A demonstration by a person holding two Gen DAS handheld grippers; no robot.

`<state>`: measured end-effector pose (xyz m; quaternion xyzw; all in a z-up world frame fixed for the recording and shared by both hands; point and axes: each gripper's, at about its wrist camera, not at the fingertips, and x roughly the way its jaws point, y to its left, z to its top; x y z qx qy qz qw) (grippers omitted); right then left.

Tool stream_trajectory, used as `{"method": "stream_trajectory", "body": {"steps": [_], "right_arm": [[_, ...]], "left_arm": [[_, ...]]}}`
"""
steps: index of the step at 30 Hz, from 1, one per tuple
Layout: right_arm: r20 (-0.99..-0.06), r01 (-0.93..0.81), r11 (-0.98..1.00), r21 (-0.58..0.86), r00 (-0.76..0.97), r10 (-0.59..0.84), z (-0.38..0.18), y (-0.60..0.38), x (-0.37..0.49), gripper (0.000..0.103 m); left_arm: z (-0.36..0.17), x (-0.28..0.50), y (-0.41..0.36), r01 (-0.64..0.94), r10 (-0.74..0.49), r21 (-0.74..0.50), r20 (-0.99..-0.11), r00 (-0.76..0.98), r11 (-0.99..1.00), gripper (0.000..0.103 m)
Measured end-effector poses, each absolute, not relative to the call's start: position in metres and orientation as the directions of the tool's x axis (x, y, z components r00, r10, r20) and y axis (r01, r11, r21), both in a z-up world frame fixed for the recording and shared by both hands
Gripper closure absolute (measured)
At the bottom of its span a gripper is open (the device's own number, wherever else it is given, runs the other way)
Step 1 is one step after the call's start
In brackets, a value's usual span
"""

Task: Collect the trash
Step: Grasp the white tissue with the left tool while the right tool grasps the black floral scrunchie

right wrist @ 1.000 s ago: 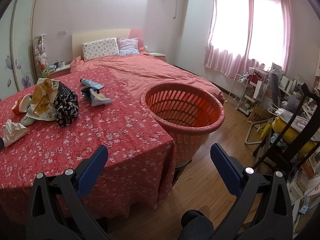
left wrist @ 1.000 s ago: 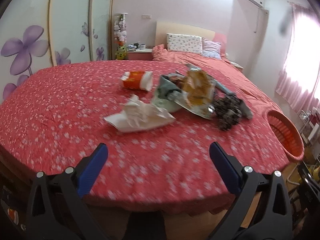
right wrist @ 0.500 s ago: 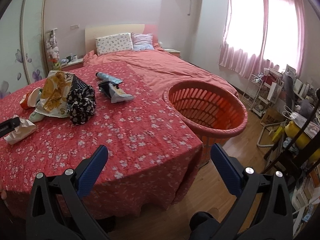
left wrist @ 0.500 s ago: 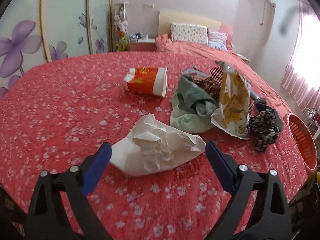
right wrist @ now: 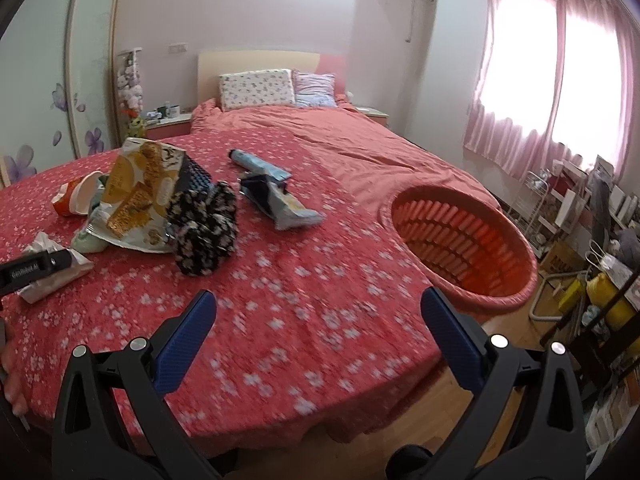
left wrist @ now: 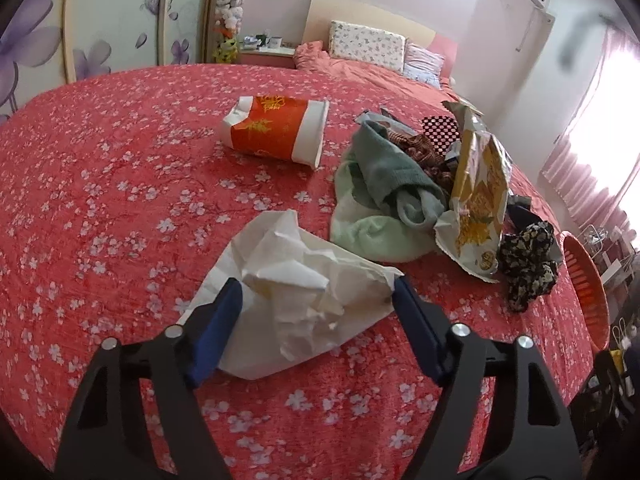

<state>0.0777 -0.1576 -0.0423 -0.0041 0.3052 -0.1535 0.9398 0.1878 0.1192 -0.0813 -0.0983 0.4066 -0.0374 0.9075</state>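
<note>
A crumpled white paper (left wrist: 296,280) lies on the red flowered bedspread (left wrist: 100,200). My left gripper (left wrist: 316,292) is open with its blue fingers on either side of the paper, still wide of it. Beyond it lie an orange paper cup (left wrist: 276,130) on its side, green cloths (left wrist: 384,188), a yellow snack bag (left wrist: 478,196) and a black flowered scrunchie (left wrist: 528,264). My right gripper (right wrist: 318,318) is open and empty above the bedspread (right wrist: 320,280). The orange basket (right wrist: 460,240) stands at the bed's right edge. The left gripper (right wrist: 36,268) also shows there on the paper (right wrist: 52,276).
A blue tube (right wrist: 256,164) and a torn wrapper (right wrist: 284,204) lie further up the bed. Pillows (right wrist: 256,88) sit at the headboard. Shelves and clutter (right wrist: 580,232) fill the floor at the right, by the pink curtains (right wrist: 552,92).
My left gripper has moved forward over the bed until its fingers flank the white paper. My right gripper has moved left and forward, over the bedspread, with the basket now to its right.
</note>
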Motion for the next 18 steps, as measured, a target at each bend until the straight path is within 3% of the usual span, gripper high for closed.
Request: {"method": "stream_trajectory", "body": {"steps": [1,5,18], "right_arm": [[-0.571,0.277,0.955,-0.102,0.77,-0.285,-0.042,-0.155,0.082,0.002],[-0.575,0.26,0.961,-0.093,0.774,-0.265,-0.04,-0.151,0.096,0.002],[-0.59,0.154,0.988,-0.002,0.798,-0.125,-0.037,-0.145,0.14,0.002]], "left_arm": [[-0.081,0.188,0.118,-0.004,-0.157,-0.213,-0.729,0.666,0.977,0.038],[-0.082,0.187,0.116,0.001,-0.163,-0.219,-0.721,0.673,0.976,0.042],[-0.061,0.181,0.153,-0.033,-0.129,-0.217,-0.69,0.712,0.976,0.043]]}}
